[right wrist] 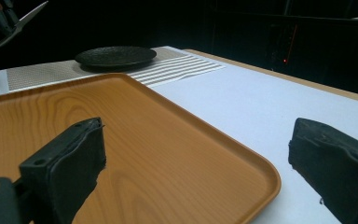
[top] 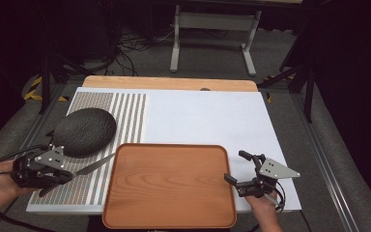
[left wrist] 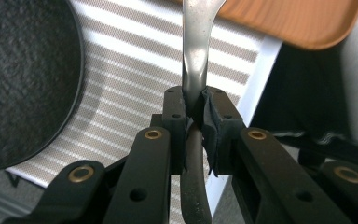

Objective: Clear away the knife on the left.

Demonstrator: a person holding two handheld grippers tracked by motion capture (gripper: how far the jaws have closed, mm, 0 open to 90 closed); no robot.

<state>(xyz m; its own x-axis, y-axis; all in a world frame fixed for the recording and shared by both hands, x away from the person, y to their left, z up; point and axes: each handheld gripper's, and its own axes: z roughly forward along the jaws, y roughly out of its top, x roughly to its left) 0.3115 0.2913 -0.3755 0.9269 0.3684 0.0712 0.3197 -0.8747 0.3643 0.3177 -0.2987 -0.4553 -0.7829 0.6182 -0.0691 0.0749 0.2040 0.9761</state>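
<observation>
The left gripper (top: 53, 175) is clamped on the handle of a table knife (top: 92, 166), held clear of the striped placemat (top: 125, 116), its blade tip over the left edge of the wooden tray (top: 169, 217). A black textured plate (top: 84, 130) sits just beyond. The right gripper (top: 236, 168) hovers wide open, its 2 jaws astride the tray's right rim.
</observation>
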